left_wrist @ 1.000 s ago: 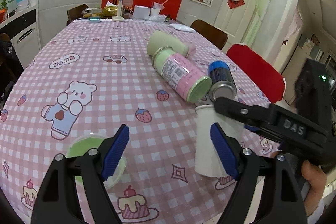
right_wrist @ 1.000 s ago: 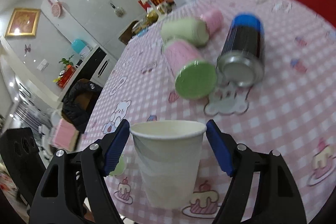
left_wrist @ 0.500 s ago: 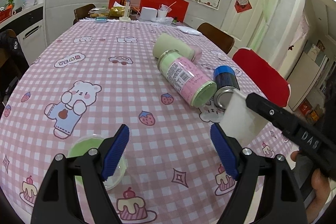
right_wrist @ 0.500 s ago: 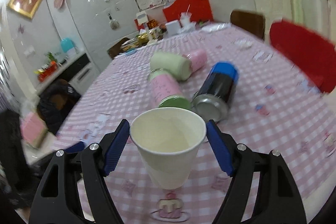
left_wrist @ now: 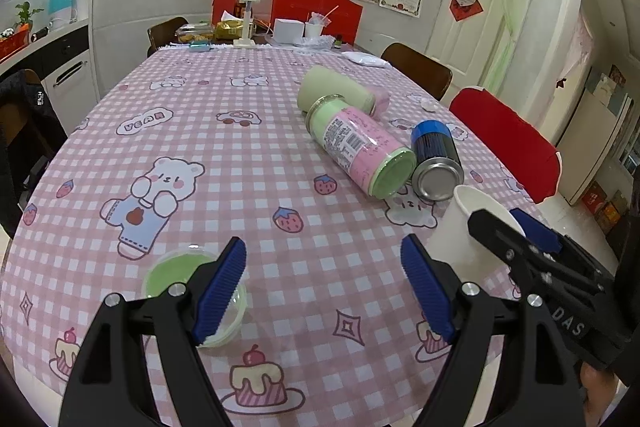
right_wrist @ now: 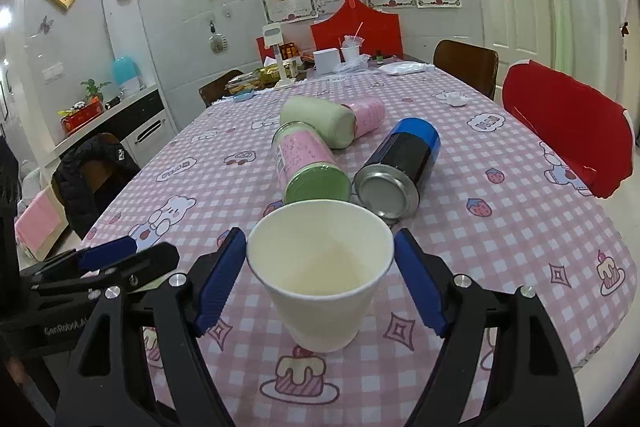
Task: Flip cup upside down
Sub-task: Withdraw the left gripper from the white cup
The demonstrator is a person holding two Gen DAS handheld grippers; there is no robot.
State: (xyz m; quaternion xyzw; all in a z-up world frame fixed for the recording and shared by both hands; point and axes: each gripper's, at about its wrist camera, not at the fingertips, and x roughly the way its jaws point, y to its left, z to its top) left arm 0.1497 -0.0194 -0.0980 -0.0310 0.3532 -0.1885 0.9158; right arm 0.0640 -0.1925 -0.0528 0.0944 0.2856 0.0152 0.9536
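A white paper cup [right_wrist: 320,277] stands upright, mouth up, between the blue pads of my right gripper [right_wrist: 320,279]. The pads sit at its rim on both sides; I cannot tell whether they press it or whether its base rests on the tablecloth. In the left wrist view the cup [left_wrist: 460,231] shows at the right, partly behind the right gripper's fingers [left_wrist: 516,239]. My left gripper [left_wrist: 324,287] is open and empty above the pink checked tablecloth [left_wrist: 240,155], left of the cup.
A pink-and-green jar [right_wrist: 308,163], a blue-and-black can [right_wrist: 404,163] and a pale green bottle [right_wrist: 320,119] lie on their sides just beyond the cup. A green lid [left_wrist: 192,291] lies under my left finger. A red chair [right_wrist: 568,131] stands at the right.
The right gripper turned the cup from tilted to upright and brought it down near the tablecloth. The left gripper stayed open and nearly still.
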